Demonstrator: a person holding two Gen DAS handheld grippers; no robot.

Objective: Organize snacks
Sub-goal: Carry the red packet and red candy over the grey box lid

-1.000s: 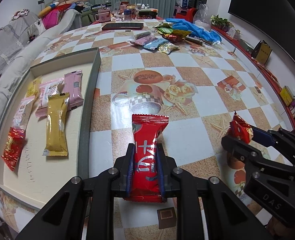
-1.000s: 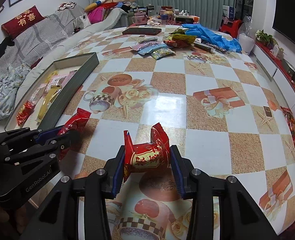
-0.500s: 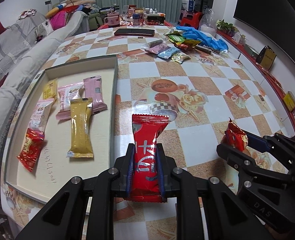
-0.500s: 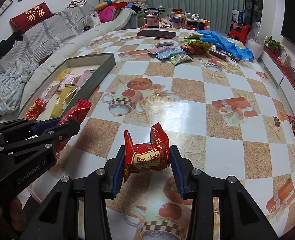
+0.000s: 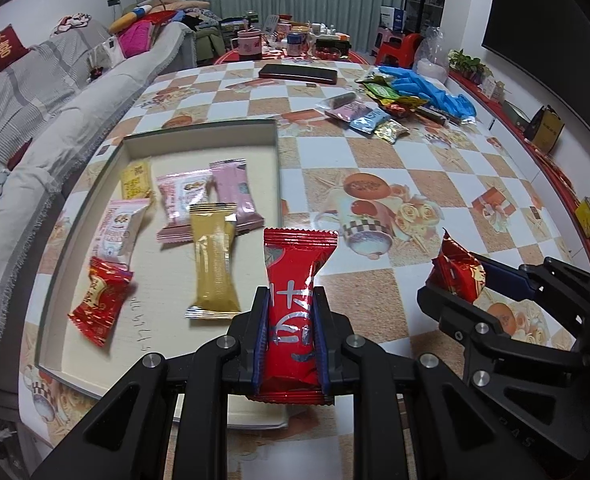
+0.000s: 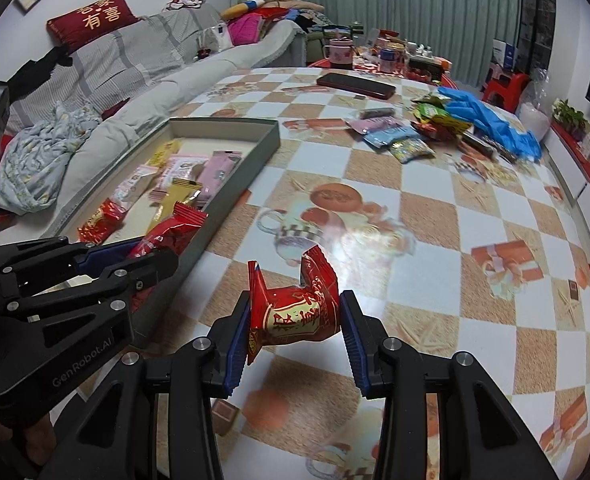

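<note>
The left gripper (image 5: 291,312) jaws pinch a long red snack (image 5: 295,304); the right gripper (image 6: 293,320) jaws pinch a crumpled red snack (image 6: 295,308). The tray (image 5: 277,168) lies ahead-left of both.

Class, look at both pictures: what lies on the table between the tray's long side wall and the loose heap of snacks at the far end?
Nothing: the left wrist view shows only bare checked tablecloth between the tray and the snack heap.
</note>
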